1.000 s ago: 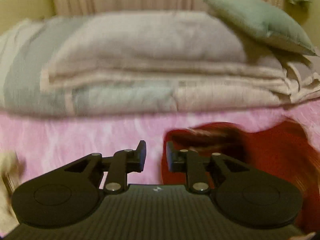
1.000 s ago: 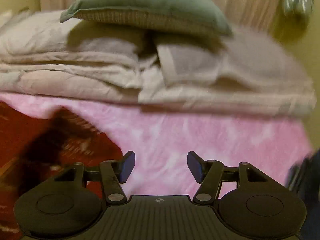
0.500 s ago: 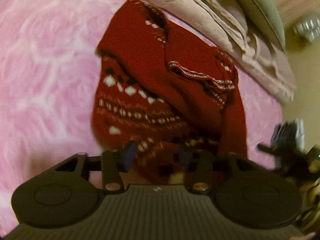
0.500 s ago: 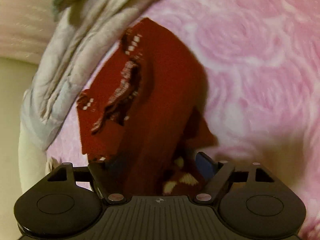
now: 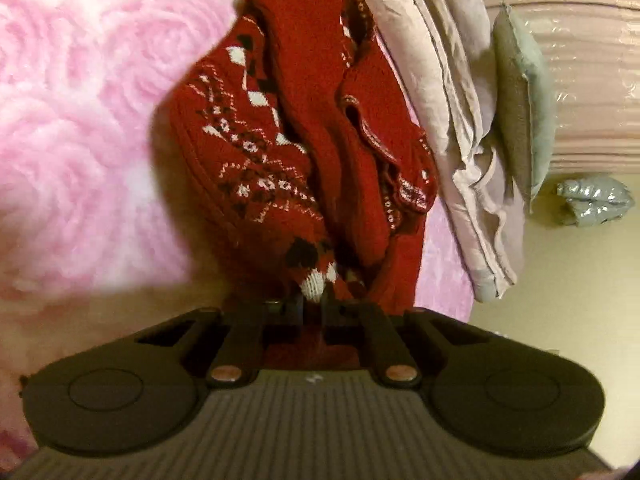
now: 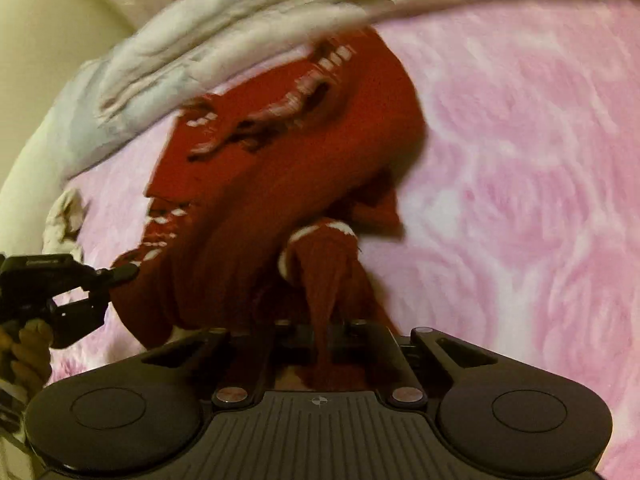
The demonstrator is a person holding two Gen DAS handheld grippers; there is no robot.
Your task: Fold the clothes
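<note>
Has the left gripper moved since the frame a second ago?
Yes. The left gripper has swung down from facing the folded bedding onto the red sweater.

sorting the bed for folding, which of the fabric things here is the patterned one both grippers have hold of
The red knit sweater with white and black diamonds. The folded beige quilt and grey-green pillow are plain and ungripped.

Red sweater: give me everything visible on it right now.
The sweater is a dark red knit with white and black diamond and zigzag bands. It lies crumpled and bunched, not flat, on the pink bedspread, and its far edge reaches the pile of pale bedding. A patterned cuff or hem shows near the pile. The left gripper is shut on a patterned edge; the right gripper is shut on a plain red fold beside a white-trimmed part. Both pinched parts are pulled up toward the cameras.
</note>
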